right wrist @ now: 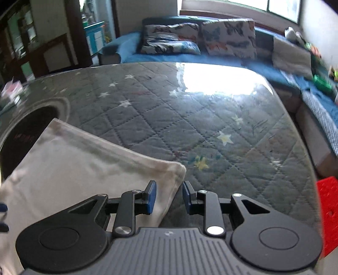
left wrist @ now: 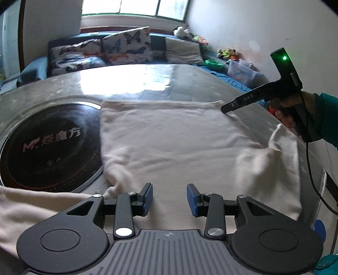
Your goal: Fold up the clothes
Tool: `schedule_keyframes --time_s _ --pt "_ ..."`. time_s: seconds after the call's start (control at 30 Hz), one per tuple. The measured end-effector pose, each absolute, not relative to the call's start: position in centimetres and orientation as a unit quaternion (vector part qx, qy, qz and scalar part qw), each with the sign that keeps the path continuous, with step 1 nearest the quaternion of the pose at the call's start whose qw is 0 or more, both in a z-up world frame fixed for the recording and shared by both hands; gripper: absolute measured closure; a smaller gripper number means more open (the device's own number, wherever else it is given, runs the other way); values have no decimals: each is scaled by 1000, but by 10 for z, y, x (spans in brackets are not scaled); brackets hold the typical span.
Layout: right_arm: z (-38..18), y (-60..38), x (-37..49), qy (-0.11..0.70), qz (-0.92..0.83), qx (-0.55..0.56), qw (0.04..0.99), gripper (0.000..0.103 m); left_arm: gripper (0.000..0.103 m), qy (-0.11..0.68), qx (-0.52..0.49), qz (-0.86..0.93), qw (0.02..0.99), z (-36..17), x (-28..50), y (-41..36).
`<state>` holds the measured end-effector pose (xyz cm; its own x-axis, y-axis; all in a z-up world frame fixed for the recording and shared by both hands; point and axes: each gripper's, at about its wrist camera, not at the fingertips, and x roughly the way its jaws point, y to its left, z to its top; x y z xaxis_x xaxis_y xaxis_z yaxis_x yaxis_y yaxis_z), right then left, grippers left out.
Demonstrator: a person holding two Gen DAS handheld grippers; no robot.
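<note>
Blue-padded fingers of the left gripper (left wrist: 169, 200) stand apart low in the left wrist view, hovering over the near part of a pale cream cloth garment (left wrist: 169, 139) with nothing pinched between the pads. That garment lies spread flat on a grey quilted table cover with star prints (right wrist: 211, 131), under a glossy clear sheet that throws back window glare. Its left edge overlaps a round black induction hob with printed lettering (left wrist: 50, 146) set into the table, and a loose sleeve flops out at the right side.

In the right wrist view the right gripper (right wrist: 169, 197) is also parted, though narrowly; the garment's far corner sits just between and below its pads, which do not press on it, so it is released. Seen from the left camera, that same black tool reaches in from the right, its tip at the garment's far right corner, held by a hand (left wrist: 283, 110) in a teal sleeve (left wrist: 327, 118).

Beyond the table runs a blue-covered bench seat (right wrist: 164, 57) carrying butterfly-print cushions (left wrist: 126, 45) and a plain grey cushion (left wrist: 182, 50). Soft toys (left wrist: 228, 54) and a clear plastic box (left wrist: 243, 69) lie along the right wall. A window (left wrist: 135, 8) fills the back wall.
</note>
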<state>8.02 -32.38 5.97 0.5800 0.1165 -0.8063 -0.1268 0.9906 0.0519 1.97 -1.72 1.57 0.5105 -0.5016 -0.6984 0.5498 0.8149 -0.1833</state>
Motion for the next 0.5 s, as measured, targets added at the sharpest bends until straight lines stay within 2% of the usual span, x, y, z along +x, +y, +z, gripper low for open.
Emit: schedule_keyframes --time_s 0.07,0.13,0.33,0.5 --pt "56 -324 89 453 71 -6 889 94 64 394 28 -298 869 16 22 -14" --pt "57 -319 99 447 72 -16 891 97 63 395 30 -291 871 17 24 -13" --pt "52 -299 134 436 68 -55 896 98 63 397 24 -260 880 17 28 -7" --pt "58 -289 146 424 68 -78 900 95 59 398 22 -253 881 20 24 -9"
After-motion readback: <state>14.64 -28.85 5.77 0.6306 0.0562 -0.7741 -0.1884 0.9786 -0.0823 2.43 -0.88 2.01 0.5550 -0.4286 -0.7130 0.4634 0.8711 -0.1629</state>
